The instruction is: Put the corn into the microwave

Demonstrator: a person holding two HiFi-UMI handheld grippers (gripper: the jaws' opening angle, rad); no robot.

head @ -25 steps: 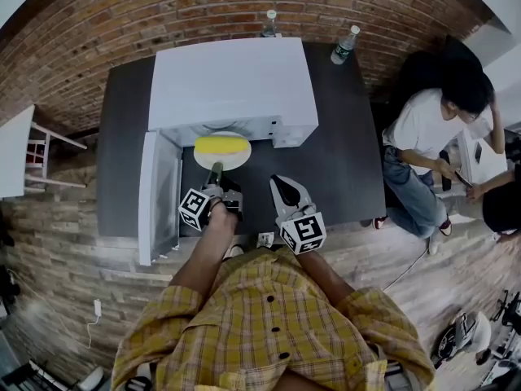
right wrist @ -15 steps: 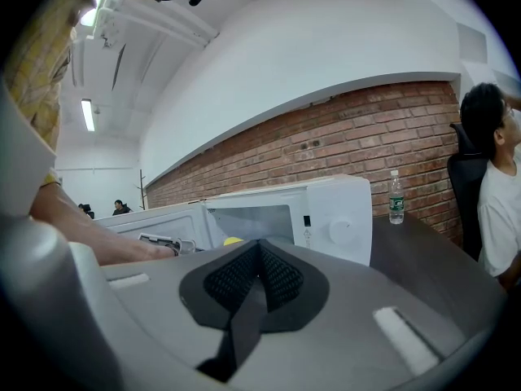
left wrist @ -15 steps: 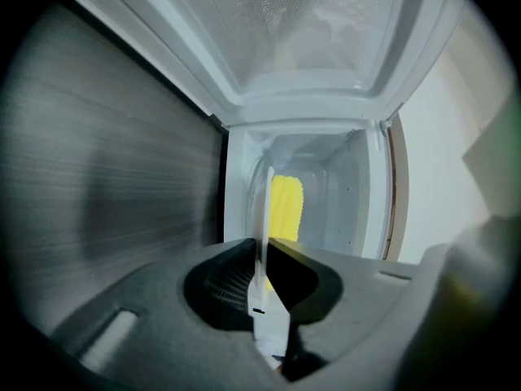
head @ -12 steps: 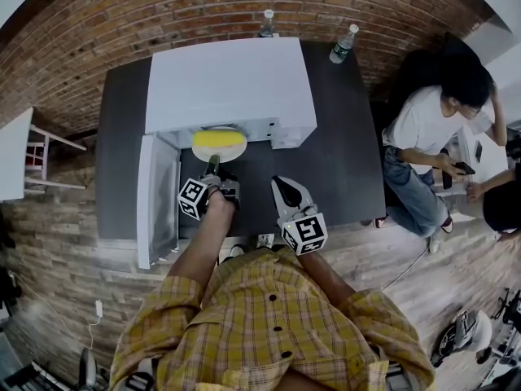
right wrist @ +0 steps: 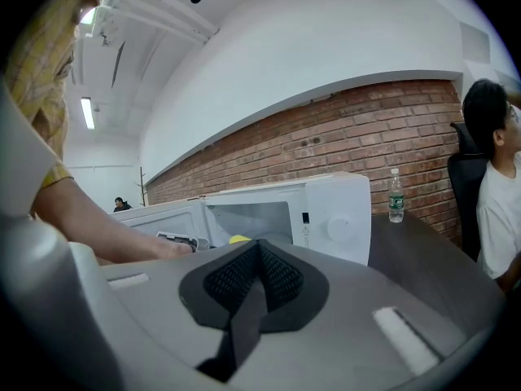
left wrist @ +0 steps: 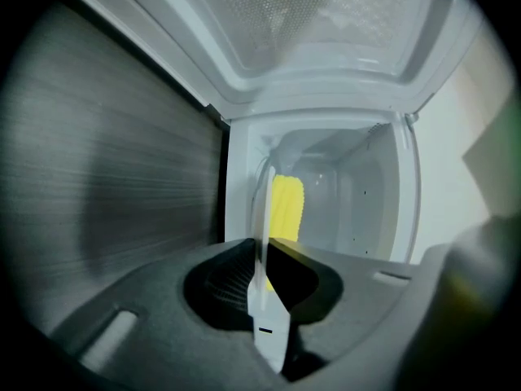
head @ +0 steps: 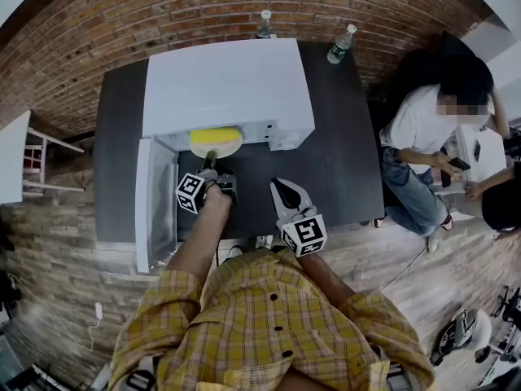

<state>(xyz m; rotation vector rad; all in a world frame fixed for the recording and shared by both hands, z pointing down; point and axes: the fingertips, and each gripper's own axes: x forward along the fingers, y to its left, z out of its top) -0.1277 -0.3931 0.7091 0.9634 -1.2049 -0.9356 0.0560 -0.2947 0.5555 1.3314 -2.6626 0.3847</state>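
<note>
A yellow corn cob (head: 215, 135) lies on a white plate (head: 221, 148) at the mouth of the white microwave (head: 228, 84), half under its top. My left gripper (head: 211, 160) is shut on the plate's near rim. In the left gripper view the plate (left wrist: 261, 218) runs edge-on between the jaws of the left gripper (left wrist: 262, 255), with the corn (left wrist: 286, 206) in front of the lit cavity. My right gripper (head: 285, 192) hangs shut and holds nothing over the dark table (head: 342, 137), right of the left one. Its view shows the right gripper (right wrist: 259, 255) aimed at the microwave (right wrist: 326, 210).
The microwave door (head: 156, 194) stands open to the left, beside my left arm. Two water bottles (head: 264, 24) (head: 340, 44) stand at the table's back edge. A seated person (head: 423, 129) is right of the table. A small white table (head: 12, 153) stands at far left.
My left gripper has carried the plate with the corn away from me, from the table in front of the microwave into its opening. The right gripper has stayed put.
</note>
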